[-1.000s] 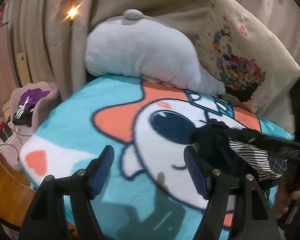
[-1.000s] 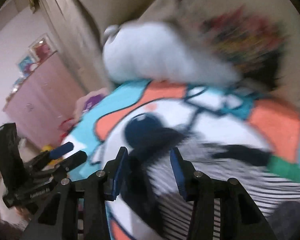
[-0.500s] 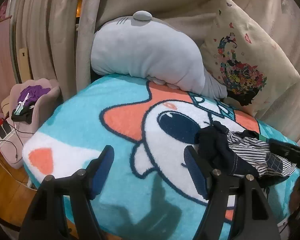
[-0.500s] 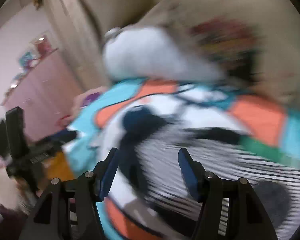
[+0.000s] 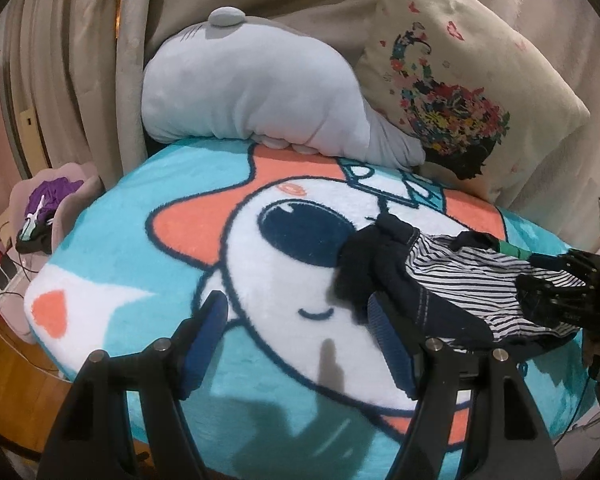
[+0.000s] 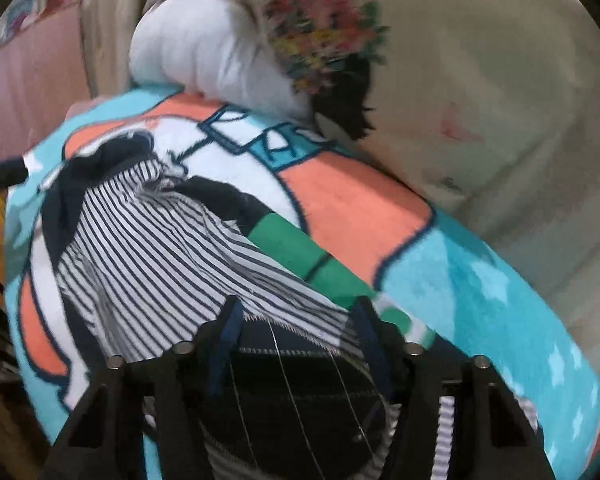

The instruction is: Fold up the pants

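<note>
Pants [image 5: 440,280] lie crumpled on the cartoon blanket [image 5: 140,240] covering the bed, right of centre in the left wrist view: dark outer fabric, striped lining turned out, a green band at one end. Not laid flat; legs and waistband hard to tell apart.

Left gripper [image 5: 300,344] low in its frame, fingers wide apart, nothing between them. Its right finger sits just beside the dark bunched end of the pants; contact cannot be confirmed.

Right gripper [image 6: 296,344] at the bottom of its frame, fingers spread, dark windowpane-checked cloth lying between them. Whether the fingers are pinching it or only resting over it, cannot tell. View is motion-blurred.

Grey plush pillow [image 5: 252,92] and floral cushion [image 5: 460,92] at the upper part of the frame, well apart from the garment.

Risks, as judged:
- Grabbing the bunched heap may catch lining only, so the outer layer trails and the fold goes crooked.
- Deep blanket pile could get pinched with the cloth and lift along with it.
- Pants sit near the blanket's right edge; a pull that way could drag them off the bed.
- Blur on the right side suggests fast motion; a hasty close may miss the hem.
</note>
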